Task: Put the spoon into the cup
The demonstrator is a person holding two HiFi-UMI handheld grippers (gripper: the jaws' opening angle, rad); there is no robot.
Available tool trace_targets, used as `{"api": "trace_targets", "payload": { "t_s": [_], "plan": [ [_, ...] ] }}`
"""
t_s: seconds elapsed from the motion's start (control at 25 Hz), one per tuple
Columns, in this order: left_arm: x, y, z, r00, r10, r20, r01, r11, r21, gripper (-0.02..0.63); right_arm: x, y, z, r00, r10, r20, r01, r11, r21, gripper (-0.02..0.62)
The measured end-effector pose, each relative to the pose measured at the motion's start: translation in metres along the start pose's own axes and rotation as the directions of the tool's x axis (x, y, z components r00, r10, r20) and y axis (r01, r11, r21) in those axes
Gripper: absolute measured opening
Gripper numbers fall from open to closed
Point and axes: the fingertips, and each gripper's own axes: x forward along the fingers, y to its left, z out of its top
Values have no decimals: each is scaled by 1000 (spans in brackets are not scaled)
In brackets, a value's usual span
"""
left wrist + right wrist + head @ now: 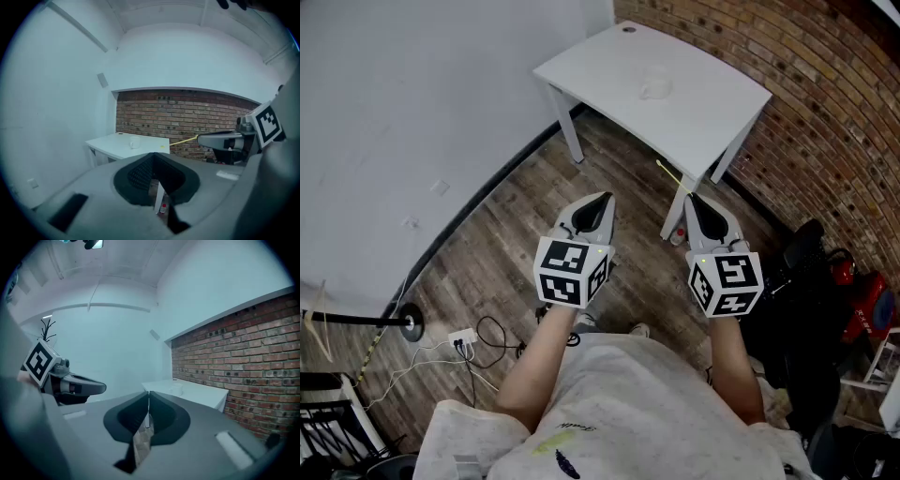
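Note:
A white cup (656, 86) stands on the white table (712, 112) ahead of me. Both grippers hang over the wooden floor, short of the table. My right gripper (688, 194) is shut on the end of a thin yellow spoon (669, 173), which points forward-left towards the table's near edge. The left gripper view shows the spoon (183, 140) sticking out of the right gripper (199, 138). In the right gripper view the spoon is hidden behind the closed jaws. My left gripper (606, 196) is shut and holds nothing. The cup (135, 143) (176, 389) is far from both.
A brick wall (825, 103) runs behind and right of the table, a white wall (412, 94) to the left. Cables and a power strip (461, 339) lie on the floor at left. Black and red gear (839, 281) sits at right. A small bottle (678, 235) stands by a table leg.

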Motion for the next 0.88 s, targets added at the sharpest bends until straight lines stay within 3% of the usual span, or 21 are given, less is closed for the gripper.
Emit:
{"api": "trace_targets", "payload": {
  "t_s": [0.56, 0.88],
  "plan": [
    [2, 0, -2, 1000, -4, -7, 4, 1000, -3, -8, 8, 2, -4, 999, 35, -5, -35, 999, 35, 15],
    [35, 21, 0, 999, -33, -12, 33, 999, -20, -8, 39, -8, -5, 1000, 20, -24, -19, 999, 30, 15]
  ]
}}
